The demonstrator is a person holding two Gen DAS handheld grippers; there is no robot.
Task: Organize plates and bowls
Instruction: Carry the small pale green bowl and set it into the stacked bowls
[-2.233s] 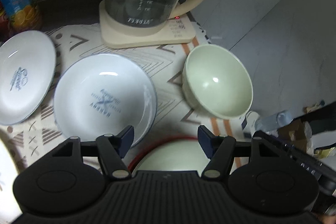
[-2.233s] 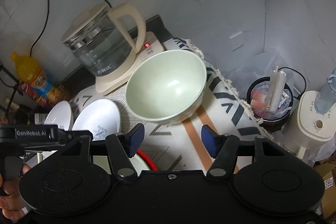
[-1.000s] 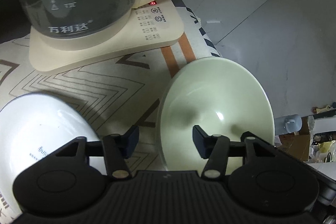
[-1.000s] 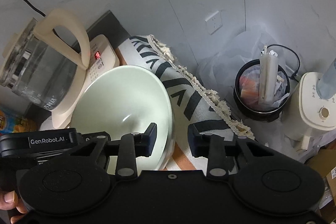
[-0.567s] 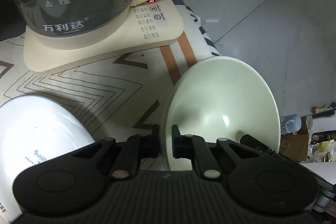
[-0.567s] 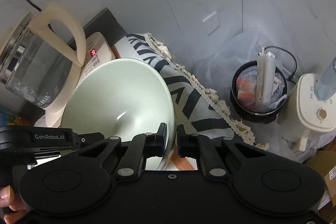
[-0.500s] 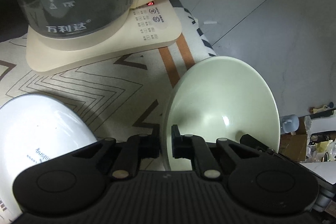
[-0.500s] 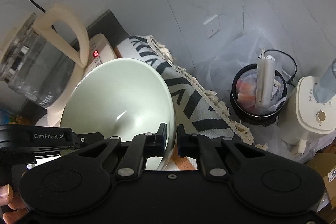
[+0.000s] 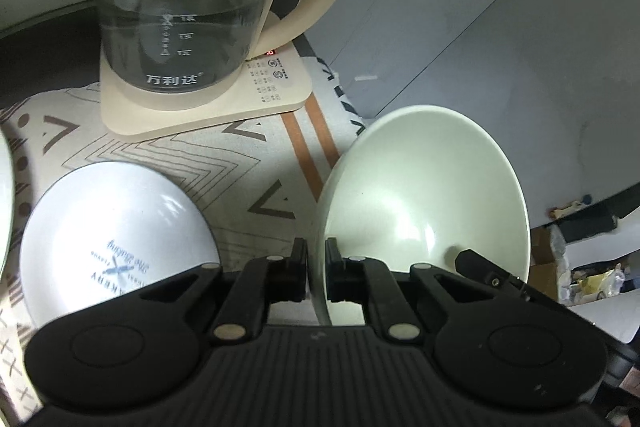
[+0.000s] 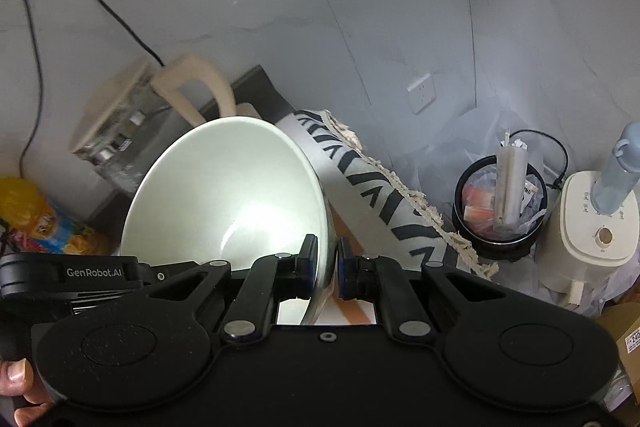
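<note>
A pale green bowl hangs tilted above the patterned cloth, held at two sides of its rim. My left gripper is shut on the near left rim, one pad inside and one outside. In the right wrist view the same green bowl fills the middle, and my right gripper is shut on its right rim. The right gripper's tip shows at the bowl's far edge in the left wrist view. A white plate with blue print lies on the cloth to the left.
A glass kettle on a cream base stands behind the bowl. The edge of another white plate shows at far left. Past the cloth's fringed edge, the floor holds a black bin and a cream appliance. An orange bottle stands left.
Both grippers closed on the green bowl's rim, then rose and drew back with it. The bowl has left the cloth, and the kettle and white plate now show more fully.
</note>
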